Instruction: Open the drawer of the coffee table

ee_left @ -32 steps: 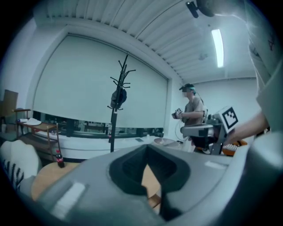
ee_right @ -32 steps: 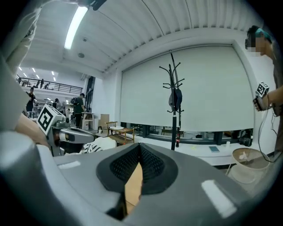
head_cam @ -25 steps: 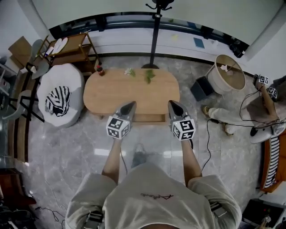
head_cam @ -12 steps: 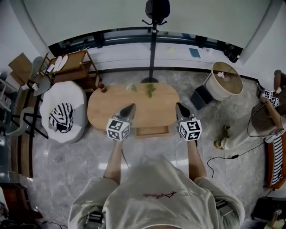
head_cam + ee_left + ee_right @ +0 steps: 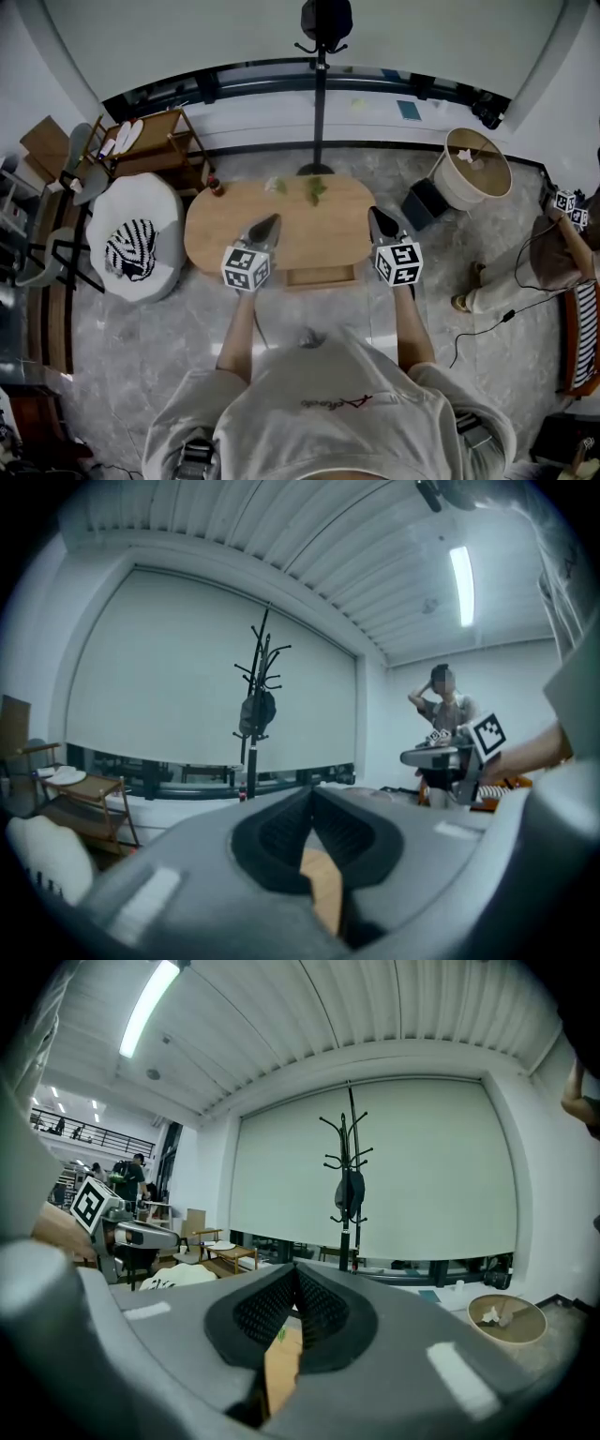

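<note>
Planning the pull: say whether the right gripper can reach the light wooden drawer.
Probably yes: nothing stands between the right gripper and the light wooden drawer jutting from the oval wooden coffee table's near edge, though its jaws are shut.

Oval wooden coffee table (image 5: 319, 225), its drawer (image 5: 321, 277) seemingly pulled partly out

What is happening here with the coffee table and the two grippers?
A person stands at the near side of the coffee table with a gripper in each hand. The left gripper and the right gripper both have their jaws together and hold nothing. They hang over the table's near edge. The drawer sticks out of that near side, between the two grippers, so it looks already open.
</note>
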`<state>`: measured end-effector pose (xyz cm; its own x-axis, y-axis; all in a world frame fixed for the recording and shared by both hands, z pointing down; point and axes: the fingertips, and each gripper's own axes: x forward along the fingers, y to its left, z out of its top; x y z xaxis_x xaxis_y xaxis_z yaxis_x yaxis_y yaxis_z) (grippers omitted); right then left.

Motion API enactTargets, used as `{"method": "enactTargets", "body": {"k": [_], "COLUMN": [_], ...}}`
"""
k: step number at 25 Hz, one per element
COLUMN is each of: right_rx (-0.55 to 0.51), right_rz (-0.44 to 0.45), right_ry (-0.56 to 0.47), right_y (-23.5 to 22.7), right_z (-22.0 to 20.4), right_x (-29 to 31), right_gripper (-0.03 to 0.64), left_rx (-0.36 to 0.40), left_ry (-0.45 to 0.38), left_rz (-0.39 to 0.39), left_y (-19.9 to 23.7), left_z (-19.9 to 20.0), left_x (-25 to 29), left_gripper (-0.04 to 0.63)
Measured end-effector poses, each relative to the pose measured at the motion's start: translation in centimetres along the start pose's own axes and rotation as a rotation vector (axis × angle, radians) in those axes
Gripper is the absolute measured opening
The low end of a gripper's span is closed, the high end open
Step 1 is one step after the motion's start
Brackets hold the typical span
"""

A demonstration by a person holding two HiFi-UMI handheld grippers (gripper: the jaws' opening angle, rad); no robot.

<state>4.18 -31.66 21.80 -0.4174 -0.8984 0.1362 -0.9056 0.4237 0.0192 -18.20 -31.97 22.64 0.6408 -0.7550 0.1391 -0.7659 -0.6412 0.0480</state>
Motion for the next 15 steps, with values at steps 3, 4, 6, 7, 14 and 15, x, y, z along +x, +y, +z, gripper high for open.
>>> {"method": "enactTargets", "body": {"k": [3, 4, 6, 7, 14, 15], "right_rx": [-0.006, -0.005, -0.002, 0.0, 0.002, 0.002], "right_rz": [0.007, 0.01, 0.013, 0.013, 0.013, 0.015], "right_ry": [-0.002, -0.004, -0.009, -0.013, -0.008, -0.006], "right_y": [-0.9, -1.1, -1.6, -1.8, -3.3, -3.5], "right_z": [0.6, 0.8, 0.9, 0.8, 0.5, 0.4], "right_x": [0.0, 0.0, -0.1, -0.2, -0.5, -0.5], "right_gripper": [0.003, 0.003, 0.003, 0.003, 0.003, 0.003], "left_rx": [-0.001, 0.001, 0.009, 0.015, 0.024, 0.025], "left_ry": [-0.016, -0.02, -0.021, -0.02, -0.02, -0.021], "left_rz": [0.025, 0.032, 0.04, 0.042, 0.057, 0.056], "left_y": [0.1, 0.1, -0.1, -0.1, -0.8, -0.9], "left_z": [1.1, 1.4, 1.6, 1.6, 2.1, 2.2], "left_x": [0.5, 0.7, 1.1, 1.4, 2.4, 2.6], "left_gripper": [0.002, 0.002, 0.002, 0.002, 0.002, 0.002]}}
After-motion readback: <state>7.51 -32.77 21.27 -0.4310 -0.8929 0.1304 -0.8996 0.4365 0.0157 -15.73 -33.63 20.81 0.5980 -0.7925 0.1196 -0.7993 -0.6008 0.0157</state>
